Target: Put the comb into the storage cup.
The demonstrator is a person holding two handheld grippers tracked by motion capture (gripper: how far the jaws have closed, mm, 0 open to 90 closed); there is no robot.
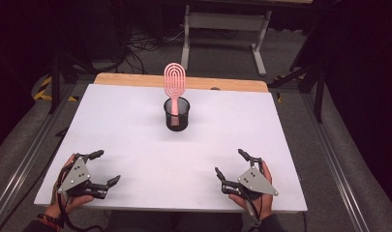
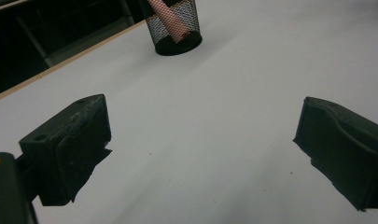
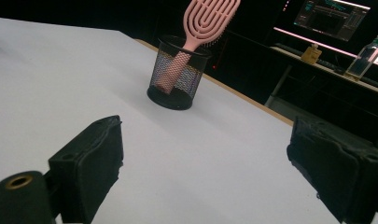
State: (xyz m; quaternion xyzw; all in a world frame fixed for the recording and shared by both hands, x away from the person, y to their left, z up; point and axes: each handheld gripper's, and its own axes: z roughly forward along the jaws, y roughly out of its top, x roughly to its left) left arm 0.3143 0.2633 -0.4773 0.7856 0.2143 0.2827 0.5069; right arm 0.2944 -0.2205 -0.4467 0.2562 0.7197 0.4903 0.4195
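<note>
While both grippers, left gripper and right gripper, rest wide open and empty, the pink plastic hairbrush stands handle-down in a black wire-mesh cup, well ahead, midway between them.

Two matching rigs: the left gripper and right gripper each carry a grey three-cornered plate dotted with dark screw holes behind black, blocky jaws. The left gripper's pads look scuffed. A cable trails back; a reddish wristband sits behind the left one.
</note>
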